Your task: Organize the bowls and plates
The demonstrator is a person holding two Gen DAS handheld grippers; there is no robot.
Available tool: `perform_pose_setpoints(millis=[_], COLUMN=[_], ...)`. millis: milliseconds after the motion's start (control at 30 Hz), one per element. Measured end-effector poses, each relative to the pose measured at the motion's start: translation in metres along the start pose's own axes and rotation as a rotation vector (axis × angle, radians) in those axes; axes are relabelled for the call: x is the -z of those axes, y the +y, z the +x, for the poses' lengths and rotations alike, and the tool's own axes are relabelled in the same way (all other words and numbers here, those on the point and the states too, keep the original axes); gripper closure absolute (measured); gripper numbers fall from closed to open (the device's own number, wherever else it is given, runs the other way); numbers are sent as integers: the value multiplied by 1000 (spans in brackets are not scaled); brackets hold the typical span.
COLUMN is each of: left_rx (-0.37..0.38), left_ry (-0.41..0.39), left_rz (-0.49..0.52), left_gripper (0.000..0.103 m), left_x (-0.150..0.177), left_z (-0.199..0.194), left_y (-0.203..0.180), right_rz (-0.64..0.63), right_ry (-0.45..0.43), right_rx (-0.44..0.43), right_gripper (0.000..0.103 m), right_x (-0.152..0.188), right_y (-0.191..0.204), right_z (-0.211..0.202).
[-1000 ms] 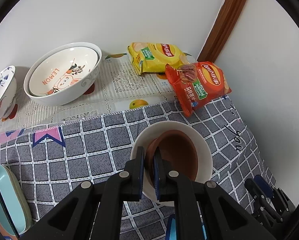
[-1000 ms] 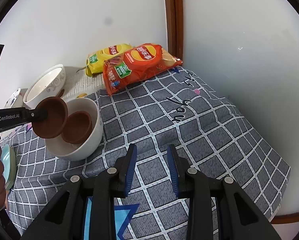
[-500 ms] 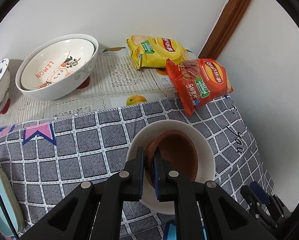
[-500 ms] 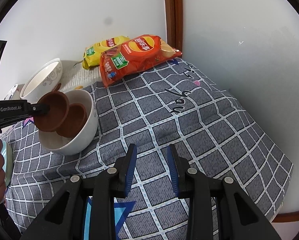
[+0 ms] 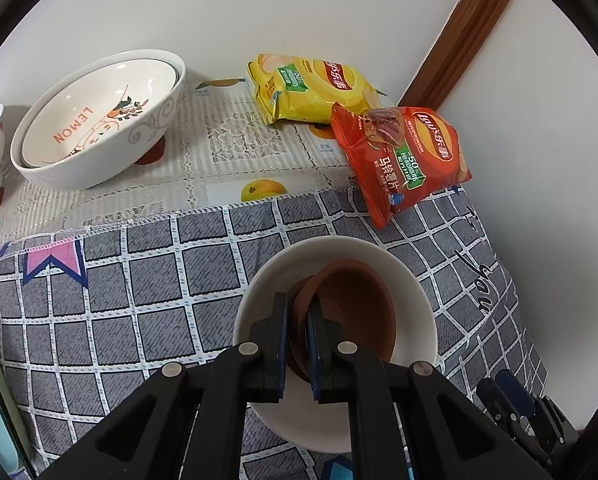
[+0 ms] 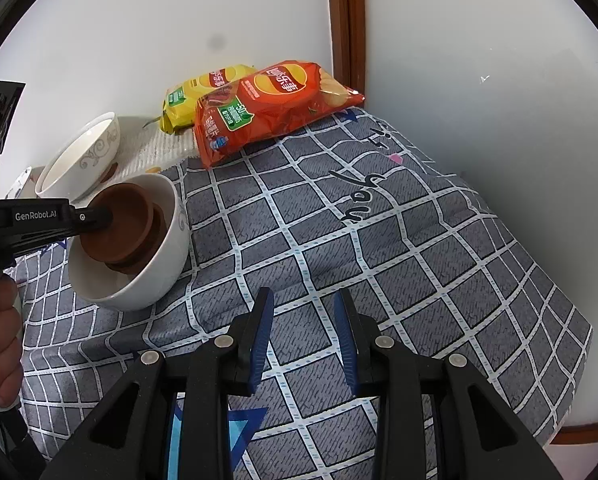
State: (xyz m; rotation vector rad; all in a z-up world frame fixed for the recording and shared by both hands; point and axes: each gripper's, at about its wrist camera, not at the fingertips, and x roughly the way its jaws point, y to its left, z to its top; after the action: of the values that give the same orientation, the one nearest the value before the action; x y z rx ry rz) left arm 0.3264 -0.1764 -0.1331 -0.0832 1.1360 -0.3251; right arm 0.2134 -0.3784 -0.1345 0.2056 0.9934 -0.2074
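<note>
While left claw (image 5: 297, 320) pinches the brown dish (image 5: 351, 312) rim tilted inside the white bowl (image 5: 415, 292), early release risks clatter; right claw (image 6: 304, 340) idle, parted.

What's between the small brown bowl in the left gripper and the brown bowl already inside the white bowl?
Nothing visible. The left gripper holds the small brown bowl tilted, inside the round white bowl, directly over the second brown bowl there. The right gripper is open and clear of both.

Grey checked cloth (image 6: 399, 248) carries white bowl (image 6: 159, 276) and red chip bag (image 6: 271, 108).
</note>
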Motion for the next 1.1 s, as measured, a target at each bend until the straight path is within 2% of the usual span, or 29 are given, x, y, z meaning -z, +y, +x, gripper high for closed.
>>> perform_pose_setpoints(millis=[733, 1100], left_rx=[5, -18], left_ry=[3, -12], left_rz=[6, 38], left_gripper=[94, 94], left_x=[1, 4], left_z=[7, 3], left_y=[2, -1], right_rz=[8, 21], right_ry=[0, -7], right_rx=[-21, -28], right_gripper=[72, 71], right_x=[0, 2], right_y=[0, -4], right_z=[-1, -4])
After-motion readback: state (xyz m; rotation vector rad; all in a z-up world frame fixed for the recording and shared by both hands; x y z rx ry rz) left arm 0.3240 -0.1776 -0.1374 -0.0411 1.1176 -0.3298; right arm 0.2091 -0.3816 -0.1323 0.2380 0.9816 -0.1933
